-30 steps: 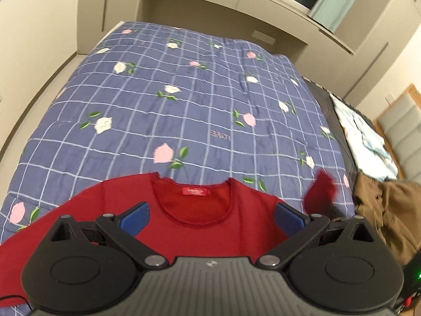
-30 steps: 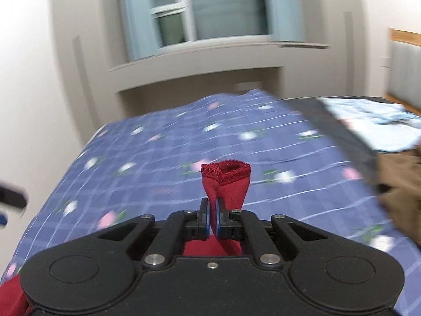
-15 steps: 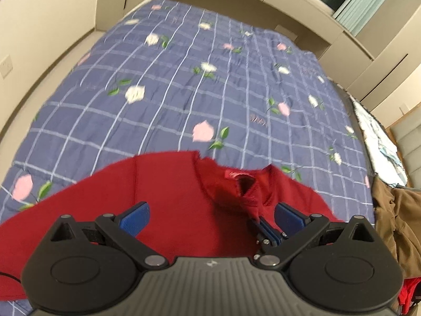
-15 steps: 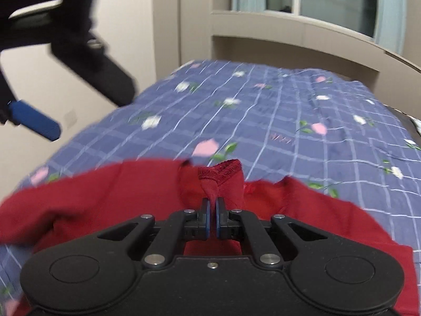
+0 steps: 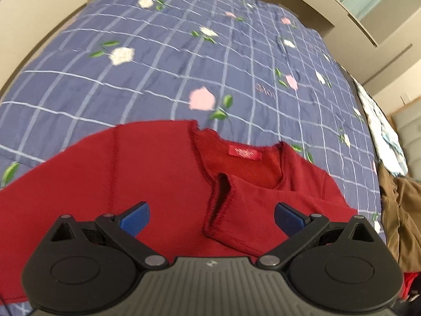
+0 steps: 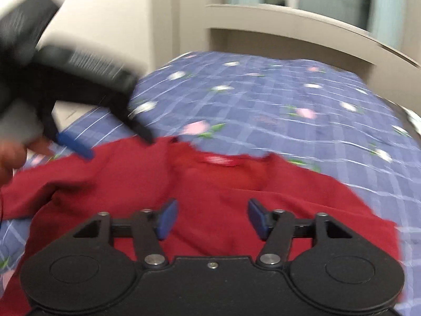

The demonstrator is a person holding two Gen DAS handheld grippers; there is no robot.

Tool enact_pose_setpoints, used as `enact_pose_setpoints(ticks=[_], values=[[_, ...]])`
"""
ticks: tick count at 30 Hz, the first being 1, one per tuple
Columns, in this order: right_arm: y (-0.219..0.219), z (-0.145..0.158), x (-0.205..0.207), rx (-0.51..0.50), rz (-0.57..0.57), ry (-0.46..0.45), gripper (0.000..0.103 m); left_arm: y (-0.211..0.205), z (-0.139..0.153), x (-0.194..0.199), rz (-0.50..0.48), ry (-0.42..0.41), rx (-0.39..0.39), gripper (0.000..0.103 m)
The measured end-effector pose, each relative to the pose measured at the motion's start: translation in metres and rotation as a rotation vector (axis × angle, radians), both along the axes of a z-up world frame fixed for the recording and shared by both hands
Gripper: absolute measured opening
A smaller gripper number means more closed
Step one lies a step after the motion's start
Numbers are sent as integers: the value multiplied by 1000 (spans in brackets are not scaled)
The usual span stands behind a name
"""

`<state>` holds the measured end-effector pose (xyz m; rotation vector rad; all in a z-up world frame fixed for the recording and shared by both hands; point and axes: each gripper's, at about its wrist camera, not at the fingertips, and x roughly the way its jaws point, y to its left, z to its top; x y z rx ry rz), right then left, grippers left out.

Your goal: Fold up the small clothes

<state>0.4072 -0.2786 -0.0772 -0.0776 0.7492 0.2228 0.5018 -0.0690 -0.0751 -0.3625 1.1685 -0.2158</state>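
Bedding fills most of both views: a bed under a blue-violet quilt crossed by pale grid lines and scattered with pink and white flowers on green leaves, with a small line of pinkish writing stitched into it, seen upside down and too small to read. Beyond the bed's right edge lie a crumpled brown garment and a pale blue-and-white cloth. On the near part of the quilt lies the red top, spread flat with its neck opening toward the far end of the bed and one sleeve folded across the chest, its stitched cuff just below the collar. Inside the neckline sits a red label with lettering too fine to make out. The left claw hangs over the top with its blue pads spread wide and nothing between them but the cloth lying below. The right claw is opening, its pads standing apart above the red fabric without pressing on it. In the blurred right wrist view the left claw appears over the top's shoulder, with part of a hand at the left edge.
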Motion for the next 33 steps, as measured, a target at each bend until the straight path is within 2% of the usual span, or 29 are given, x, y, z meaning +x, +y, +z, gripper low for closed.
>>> enact_pose_setpoints(ticks=[2, 7, 9, 11, 14, 16, 20, 21, 22, 24, 28, 33], values=[[-31, 7, -4, -5, -93, -13, 67, -10, -7, 3, -23, 3, 7, 100], [-120, 5, 5, -28, -345, 12, 67, -33, -24, 12, -53, 42, 56, 80], [-153, -2, 12, 7, -437, 36, 63, -38, -30, 15, -47, 61, 68, 68], [-183, -12, 18, 59, -511, 79, 55, -39, -32, 18, -36, 71, 63, 58], [-210, -28, 26, 143, -560, 141, 48, -42, -34, 19, -29, 79, 67, 40], [-218, -38, 30, 200, -564, 174, 45, -45, -38, 22, -26, 100, 82, 32], [-222, -51, 43, 246, -560, 213, 34, -49, -44, 24, -27, 124, 134, 2], [-223, -53, 45, 256, -561, 219, 30, -50, -43, 24, -27, 122, 149, 0], [-223, -53, 46, 261, -556, 221, 17, -51, -41, 22, -24, 112, 154, 0], [-221, -48, 48, 256, -536, 211, 9, -50, -31, 18, -23, 76, 155, 0], [-212, -22, 45, 229, -490, 121, 7, -44, 0, 4, -9, -43, 160, 0], [-196, 9, 39, 217, -417, 28, 7, -25, 18, -3, 47, -100, 166, 0]])
